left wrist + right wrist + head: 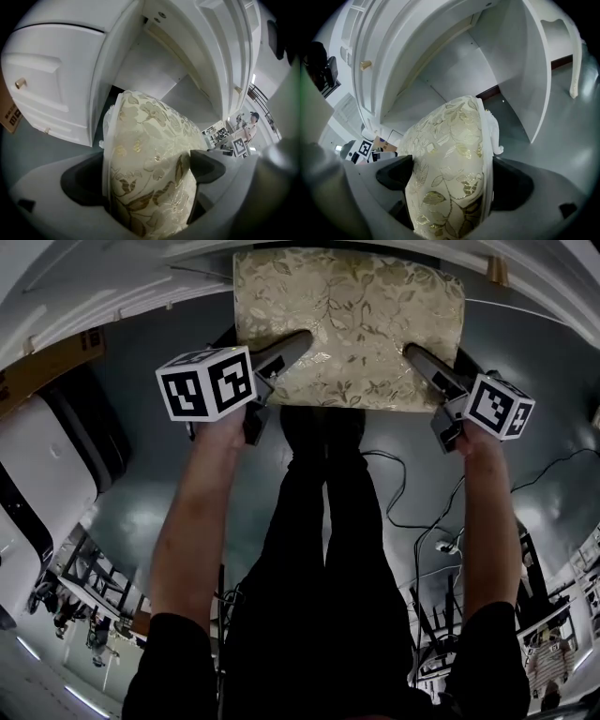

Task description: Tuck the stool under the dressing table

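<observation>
Clamping stool (356, 315), left gripper (291, 345), right gripper (418, 358), dressing table (51, 89) ahead, cable (387, 507) on floor (131, 381)

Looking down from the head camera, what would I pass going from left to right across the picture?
Brown cardboard box → left gripper → stool's flowered seat → right gripper. Both grippers are clamped on that seat's near edge.
</observation>
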`<move>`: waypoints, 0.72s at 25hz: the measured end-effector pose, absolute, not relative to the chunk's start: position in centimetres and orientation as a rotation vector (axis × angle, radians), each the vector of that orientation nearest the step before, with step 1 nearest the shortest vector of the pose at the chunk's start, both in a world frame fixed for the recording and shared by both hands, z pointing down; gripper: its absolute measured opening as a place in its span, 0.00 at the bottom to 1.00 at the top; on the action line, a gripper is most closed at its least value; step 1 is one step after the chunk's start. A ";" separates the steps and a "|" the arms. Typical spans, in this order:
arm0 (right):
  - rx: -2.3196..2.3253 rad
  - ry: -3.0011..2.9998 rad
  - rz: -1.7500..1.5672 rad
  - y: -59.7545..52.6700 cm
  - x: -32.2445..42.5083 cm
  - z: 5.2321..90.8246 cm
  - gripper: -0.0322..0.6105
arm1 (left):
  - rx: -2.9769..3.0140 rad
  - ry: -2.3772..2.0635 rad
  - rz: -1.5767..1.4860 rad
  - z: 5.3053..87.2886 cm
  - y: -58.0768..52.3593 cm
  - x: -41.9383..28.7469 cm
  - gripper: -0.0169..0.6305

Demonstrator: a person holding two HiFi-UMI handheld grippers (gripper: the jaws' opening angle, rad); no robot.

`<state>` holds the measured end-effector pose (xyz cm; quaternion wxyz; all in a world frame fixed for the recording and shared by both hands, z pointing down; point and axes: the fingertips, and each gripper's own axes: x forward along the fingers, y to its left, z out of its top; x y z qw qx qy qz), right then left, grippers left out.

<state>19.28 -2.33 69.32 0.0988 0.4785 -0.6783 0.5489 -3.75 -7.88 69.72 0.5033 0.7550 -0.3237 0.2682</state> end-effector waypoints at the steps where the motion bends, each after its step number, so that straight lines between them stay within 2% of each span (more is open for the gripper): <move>1: 1.417 -2.006 1.618 -2.3 19.3 69.3 0.85 | 1.825 -0.781 0.642 69.7 -7.9 -3.7 0.90; 18: 1.470 -2.029 1.580 -2.3 19.2 69.1 0.85 | 1.868 -0.808 0.638 69.6 -8.2 -3.5 0.90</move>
